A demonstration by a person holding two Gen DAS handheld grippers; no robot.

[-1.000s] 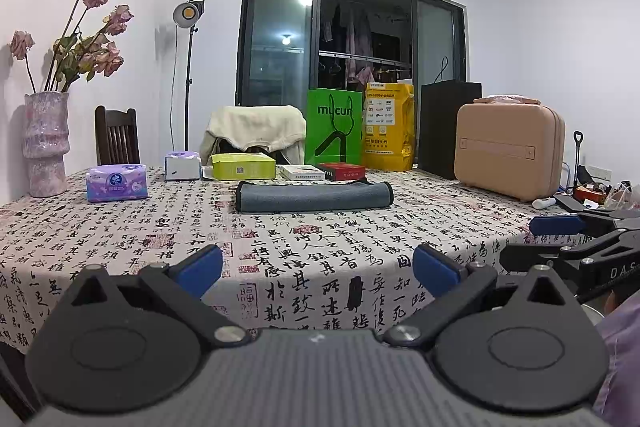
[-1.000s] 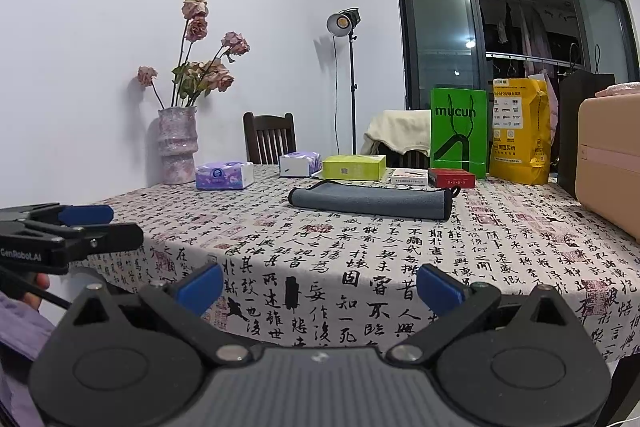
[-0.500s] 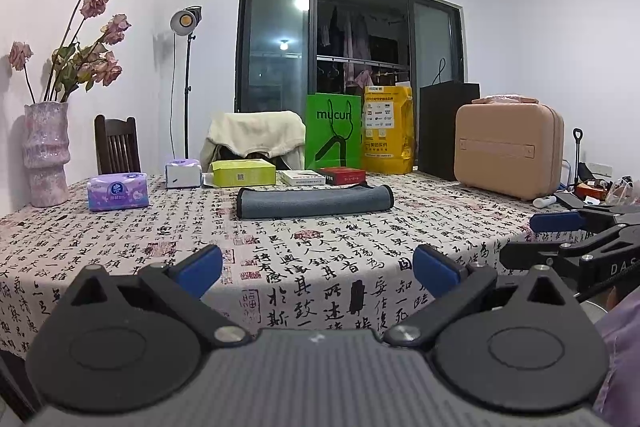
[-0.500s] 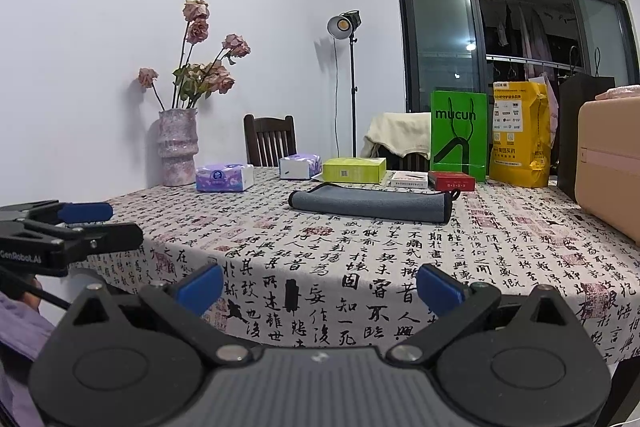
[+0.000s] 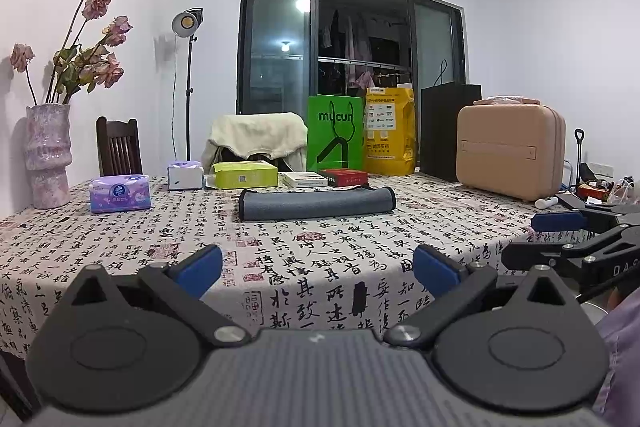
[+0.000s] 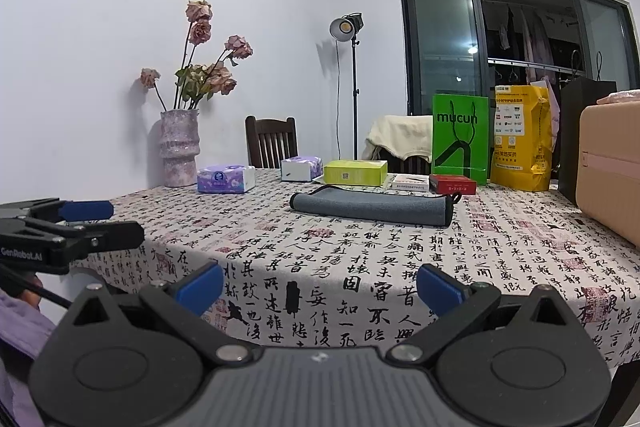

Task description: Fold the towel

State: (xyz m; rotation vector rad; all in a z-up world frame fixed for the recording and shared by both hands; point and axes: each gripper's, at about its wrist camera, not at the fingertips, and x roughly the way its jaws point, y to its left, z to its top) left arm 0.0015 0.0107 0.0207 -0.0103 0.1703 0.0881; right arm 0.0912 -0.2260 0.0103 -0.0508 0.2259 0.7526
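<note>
A grey towel (image 5: 316, 203) lies folded into a long narrow strip on the patterned tablecloth (image 5: 320, 259), far from both grippers; it also shows in the right wrist view (image 6: 372, 207). My left gripper (image 5: 318, 269) is open and empty, held at the table's near edge. My right gripper (image 6: 320, 285) is open and empty, also at the near edge. The right gripper shows at the right of the left wrist view (image 5: 560, 227). The left gripper shows at the left of the right wrist view (image 6: 80, 215).
Along the table's far side stand a vase of dried roses (image 5: 48, 155), tissue packs (image 5: 120, 193), a yellow-green box (image 5: 246, 174), a red box (image 5: 344, 177), green (image 5: 335, 139) and yellow bags (image 5: 390, 137) and a tan case (image 5: 510, 151). A chair (image 5: 118, 151) stands behind.
Both views have tilted and sunk slightly, so the table looks flatter. The towel has not moved and both grippers stay open.
</note>
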